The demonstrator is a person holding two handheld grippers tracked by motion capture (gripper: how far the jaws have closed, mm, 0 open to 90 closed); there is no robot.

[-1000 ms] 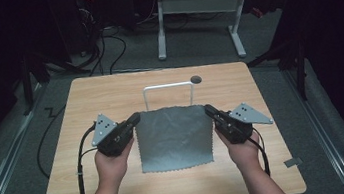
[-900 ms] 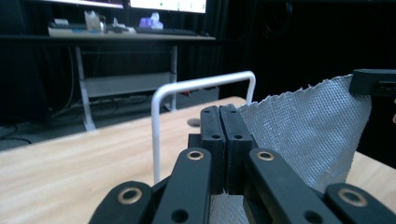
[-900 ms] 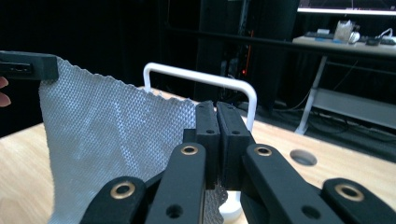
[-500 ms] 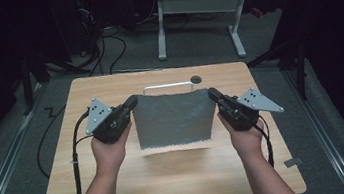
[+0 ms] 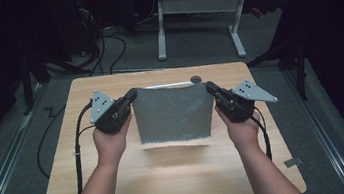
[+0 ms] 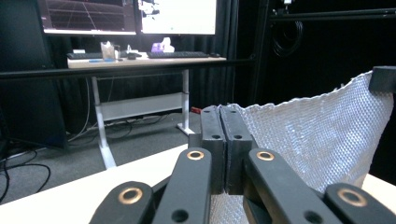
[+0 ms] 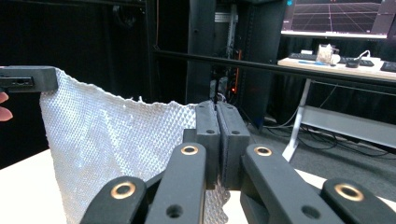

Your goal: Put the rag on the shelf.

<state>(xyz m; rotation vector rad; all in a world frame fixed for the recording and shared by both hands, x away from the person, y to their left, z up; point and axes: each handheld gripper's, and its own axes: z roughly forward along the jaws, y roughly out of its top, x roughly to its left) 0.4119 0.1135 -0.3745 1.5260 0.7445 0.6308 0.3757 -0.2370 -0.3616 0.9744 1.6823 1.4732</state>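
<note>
A grey waffle-textured cloth (image 5: 173, 113) hangs spread out above the wooden table (image 5: 170, 178), stretched between the two grippers. My left gripper (image 5: 132, 96) is shut on the cloth's upper left corner; in the left gripper view the jaws (image 6: 226, 140) press together on the cloth (image 6: 317, 140). My right gripper (image 5: 209, 90) is shut on the upper right corner, and the right gripper view shows the cloth (image 7: 121, 149) running left from the pinched jaws (image 7: 217, 140). The cloth's lower edge hangs free above the table and casts a shadow.
A thin white bar (image 5: 168, 85) and a small dark round disc (image 5: 196, 79) sit near the table's far edge. Beyond the table stand a white desk frame (image 5: 197, 18) and floor cables (image 5: 112, 44). A desk with monitors (image 6: 126, 16) and keyboards appears in the gripper views.
Both grippers have lifted the cloth off the table and raised it, moving toward the far edge. The cloth went from lying flat to hanging spread between them.
</note>
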